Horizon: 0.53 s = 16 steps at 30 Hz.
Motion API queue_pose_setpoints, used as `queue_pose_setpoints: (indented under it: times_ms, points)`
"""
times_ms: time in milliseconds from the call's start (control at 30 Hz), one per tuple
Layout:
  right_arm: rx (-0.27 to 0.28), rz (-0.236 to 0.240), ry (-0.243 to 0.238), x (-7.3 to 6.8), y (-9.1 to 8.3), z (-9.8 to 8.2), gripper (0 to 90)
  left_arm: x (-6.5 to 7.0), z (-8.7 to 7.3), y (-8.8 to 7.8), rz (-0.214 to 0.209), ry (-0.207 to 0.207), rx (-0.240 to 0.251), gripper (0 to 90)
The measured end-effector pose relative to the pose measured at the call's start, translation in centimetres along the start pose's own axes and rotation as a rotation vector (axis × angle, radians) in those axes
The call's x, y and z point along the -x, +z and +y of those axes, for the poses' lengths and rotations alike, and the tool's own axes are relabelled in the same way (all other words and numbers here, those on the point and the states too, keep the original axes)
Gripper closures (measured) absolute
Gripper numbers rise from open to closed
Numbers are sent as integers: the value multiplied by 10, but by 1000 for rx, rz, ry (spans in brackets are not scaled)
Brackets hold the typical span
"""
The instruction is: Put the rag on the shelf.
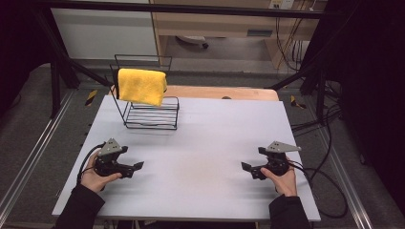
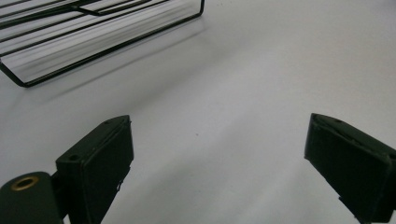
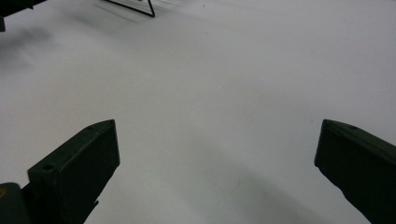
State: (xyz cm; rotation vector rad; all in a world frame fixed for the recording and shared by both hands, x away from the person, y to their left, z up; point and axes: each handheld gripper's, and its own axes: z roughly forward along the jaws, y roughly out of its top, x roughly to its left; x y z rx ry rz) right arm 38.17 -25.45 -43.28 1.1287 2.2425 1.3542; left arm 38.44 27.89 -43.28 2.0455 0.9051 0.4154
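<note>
A yellow cloth (image 1: 142,86) hangs folded over the top bar of a black wire rack (image 1: 152,116) that stands at the far left of the pale desk (image 1: 215,138), well apart from both grippers. The left gripper (image 1: 138,166) sits low over the near left of the desk, its jaws spread wide with bare desk between them, the rack's base ahead of it. The right gripper (image 1: 245,166) is low over the near right, jaws wide apart and holding nothing.
</note>
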Motion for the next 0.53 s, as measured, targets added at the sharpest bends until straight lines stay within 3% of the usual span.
queue_pose_setpoints:
  times_ms: [267, 533]
  points:
    - [-20, -13, 23, 5, -7, -17, 7, 2, -6, 1, -2, 7, -6, 81]
    - [-30, -13, 19, 4, -7, -19, 6, 2, -7, 0, -8, 7, -1, 81]
